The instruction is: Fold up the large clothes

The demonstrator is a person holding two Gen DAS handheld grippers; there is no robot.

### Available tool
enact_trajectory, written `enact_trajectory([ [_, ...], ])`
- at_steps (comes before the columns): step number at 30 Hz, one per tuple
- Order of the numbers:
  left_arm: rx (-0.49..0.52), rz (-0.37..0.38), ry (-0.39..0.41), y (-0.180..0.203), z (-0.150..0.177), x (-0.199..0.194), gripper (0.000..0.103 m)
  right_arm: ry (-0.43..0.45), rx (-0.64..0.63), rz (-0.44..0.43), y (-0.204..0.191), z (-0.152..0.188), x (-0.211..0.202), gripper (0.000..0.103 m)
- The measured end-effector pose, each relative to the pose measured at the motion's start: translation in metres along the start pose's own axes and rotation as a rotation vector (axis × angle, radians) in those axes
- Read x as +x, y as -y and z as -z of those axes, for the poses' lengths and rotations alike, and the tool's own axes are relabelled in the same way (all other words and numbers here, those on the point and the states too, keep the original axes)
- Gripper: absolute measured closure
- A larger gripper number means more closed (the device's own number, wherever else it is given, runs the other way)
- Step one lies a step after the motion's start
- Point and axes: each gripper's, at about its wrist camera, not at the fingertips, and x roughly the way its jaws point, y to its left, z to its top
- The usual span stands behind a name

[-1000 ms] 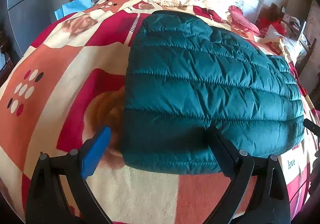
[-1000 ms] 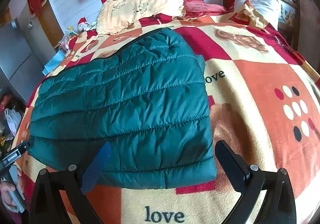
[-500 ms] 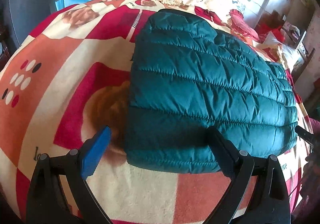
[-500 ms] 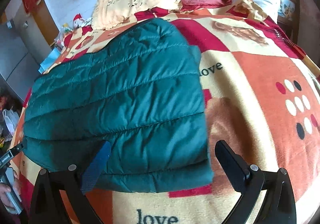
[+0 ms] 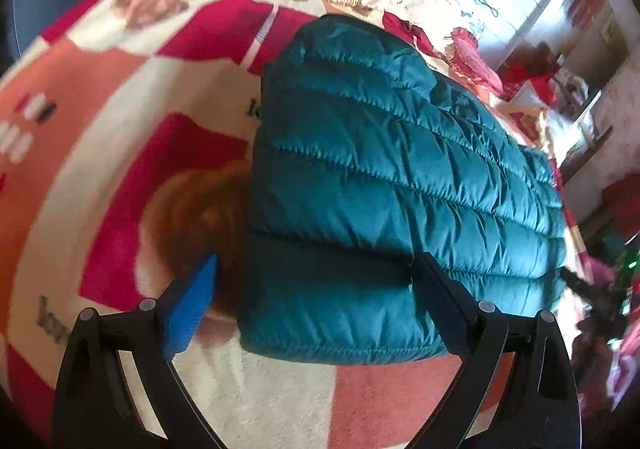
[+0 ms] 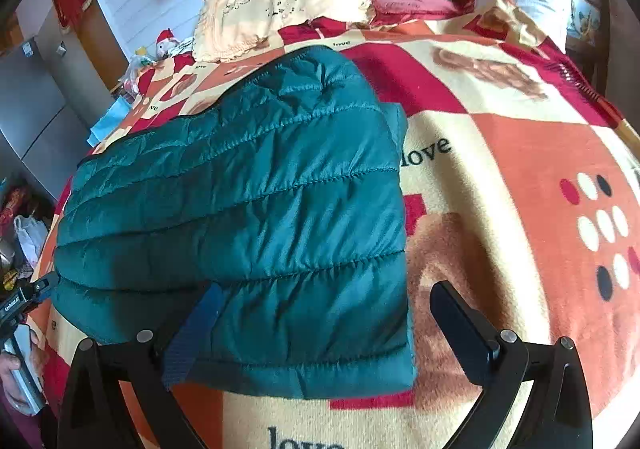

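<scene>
I work in a bedroom, over a bed covered with a blanket [image 5: 280, 401] in red, orange and cream squares, with the word "love" printed on it. At the far end lies a cream pillow [image 6: 280, 5] with frills, and behind it the white wall.

On the left side, my left gripper [image 5: 316, 289] hangs over the near left corner of the jacket [image 5: 380, 177]. Its jaws stand wide apart and grasp nothing; the blue pad [image 5: 192, 309] is over the blanket, beside the jacket edge, and the black finger is over the hem.

The jacket is a teal quilted one and lies flat in the middle of the bed, already folded to a rough rectangle, with no sleeve showing. I judge that it is light, puffy and soft. The shiny fabric looks slippery, so a thin pinch may slide off. The air in the padding will probably push a fold open again.

On the right side, my right gripper [image 6: 320, 313] is also released, with the near right corner of the jacket [image 6: 248, 217] between its spread fingers. I think the best hold is at the stitched hem of the two near corners, taking all layers deeply, because the seam is firmer there.
</scene>
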Motion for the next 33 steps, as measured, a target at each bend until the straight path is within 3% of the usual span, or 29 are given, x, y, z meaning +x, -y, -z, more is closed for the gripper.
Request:
enact_trajectory([
  [7, -0.094, 0.131, -0.054, -0.013, -0.002, 0.018, 0.007, -0.028, 0.107, -0.098, 0.020, -0.007, 0.023, 0.000],
  [10, -0.097, 0.134, -0.052, -0.011, -0.001, 0.022, 0.001, -0.029, 0.134, -0.160, 0.024, -0.011, 0.032, 0.000],
  [16, -0.089, 0.117, -0.052, -0.005, -0.001, 0.029, 0.000, -0.047, 0.122, -0.236, 0.024, -0.016, 0.048, 0.000],
  [28, -0.100, 0.079, -0.054, 0.004, -0.001, 0.035, 0.001, -0.052, 0.174, -0.267, 0.018, -0.024, 0.067, 0.000],
  [30, -0.101, 0.088, -0.044, 0.007, 0.001, 0.031, 0.006, -0.040, 0.172, -0.273, 0.015, -0.023, 0.064, 0.005],
  [33, -0.078, 0.078, -0.019, 0.011, 0.003, 0.022, 0.019, -0.008, 0.167, -0.271, 0.012, -0.021, 0.051, 0.028],
])
